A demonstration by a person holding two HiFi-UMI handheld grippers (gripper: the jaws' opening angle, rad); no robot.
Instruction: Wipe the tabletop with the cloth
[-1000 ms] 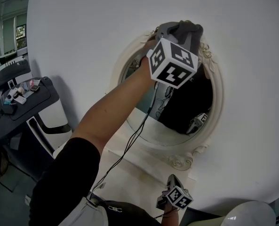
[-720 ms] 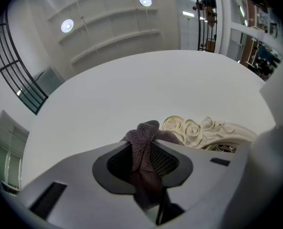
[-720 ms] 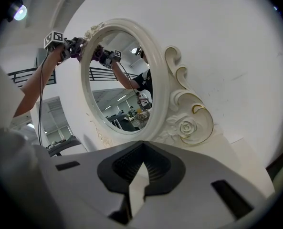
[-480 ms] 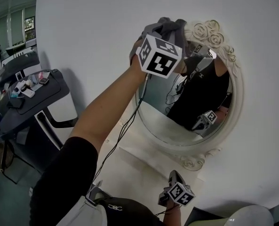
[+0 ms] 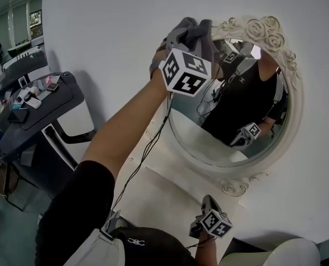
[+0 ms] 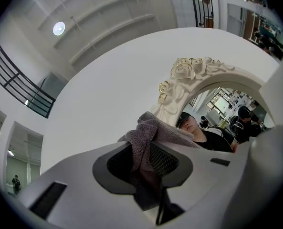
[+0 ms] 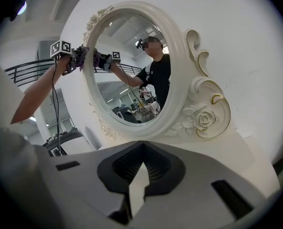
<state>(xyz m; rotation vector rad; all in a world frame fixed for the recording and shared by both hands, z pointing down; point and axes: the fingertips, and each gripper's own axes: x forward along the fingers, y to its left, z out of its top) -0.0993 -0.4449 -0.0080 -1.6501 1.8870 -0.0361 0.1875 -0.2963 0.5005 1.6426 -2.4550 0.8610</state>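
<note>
A grey cloth (image 5: 191, 34) is pressed against the upper left rim of an oval mirror with an ornate white frame (image 5: 262, 27). My left gripper (image 5: 198, 40) is raised on an outstretched arm and is shut on the cloth. In the left gripper view the cloth (image 6: 144, 136) bunches between the jaws of the left gripper (image 6: 147, 160), just below the rose crest of the frame (image 6: 180, 74). My right gripper (image 5: 204, 208) hangs low over the white tabletop (image 5: 153, 188), shut and holding nothing. The right gripper (image 7: 137, 176) faces the mirror's lower frame (image 7: 198, 118).
A dark cart (image 5: 38, 111) with small items on top stands at the left. A black cable (image 5: 145, 153) hangs from the left gripper down along the arm. The mirror glass (image 5: 236, 121) reflects the person and both grippers. The white wall (image 5: 109, 32) backs the mirror.
The left gripper has carried the cloth leftward from the mirror's top crest along the upper left of the frame. The right gripper stays low in the same place.
</note>
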